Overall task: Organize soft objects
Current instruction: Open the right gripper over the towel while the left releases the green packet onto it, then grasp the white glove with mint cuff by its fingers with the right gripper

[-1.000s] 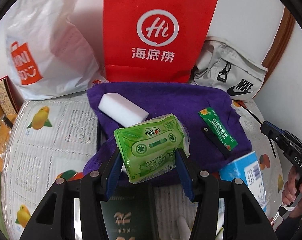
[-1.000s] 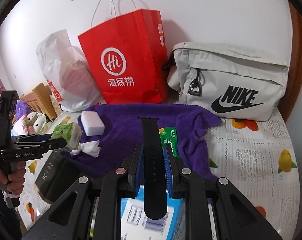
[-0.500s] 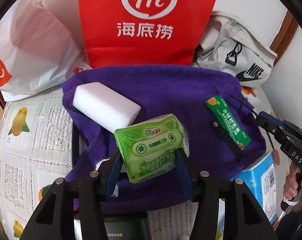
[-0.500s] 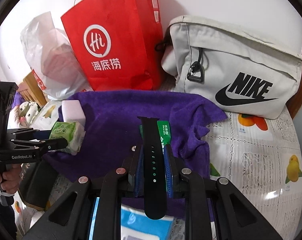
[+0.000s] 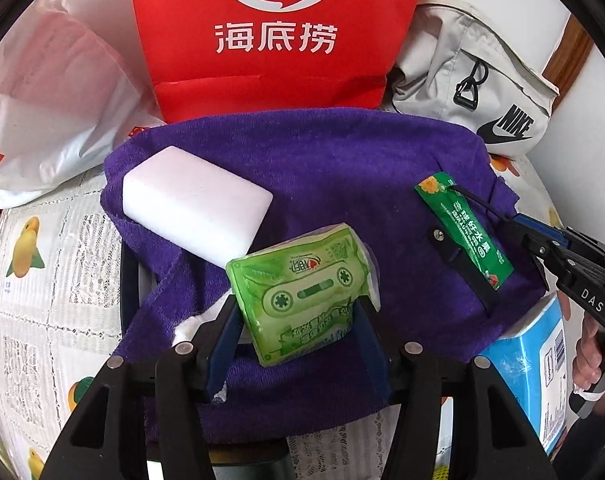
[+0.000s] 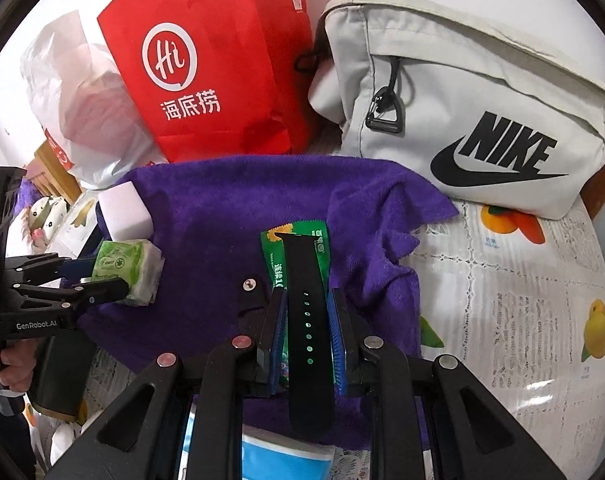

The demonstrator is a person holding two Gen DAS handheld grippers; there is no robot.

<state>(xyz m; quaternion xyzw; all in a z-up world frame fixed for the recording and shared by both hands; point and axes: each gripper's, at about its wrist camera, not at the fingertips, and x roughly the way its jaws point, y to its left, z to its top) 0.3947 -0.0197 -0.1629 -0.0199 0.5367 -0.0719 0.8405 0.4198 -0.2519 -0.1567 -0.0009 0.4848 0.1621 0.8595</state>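
My left gripper (image 5: 294, 312) is shut on a green tissue pack (image 5: 302, 284) and holds it over the purple towel (image 5: 334, 168), just in front of a white sponge block (image 5: 194, 208). My right gripper (image 6: 306, 320) is shut on a black watch strap (image 6: 306, 312), held over a green sachet (image 6: 276, 256) on the towel (image 6: 222, 220). A second black strap piece (image 6: 248, 300) lies beside the sachet. The left gripper with the tissue pack (image 6: 124, 268) shows at the left of the right wrist view, next to the sponge (image 6: 124, 212). The right gripper (image 5: 518, 228) shows at the right of the left wrist view.
A red paper bag (image 5: 278, 40), a white plastic bag (image 5: 54, 96) and a grey Nike bag (image 6: 482, 120) stand behind the towel against the wall. A blue box (image 5: 534, 368) lies at the towel's near right corner. A fruit-print cloth (image 6: 522, 312) covers the table.
Both grippers have moved forward over the towel toward the bags, each still holding its object. The right gripper now has the strap directly over the green sachet.
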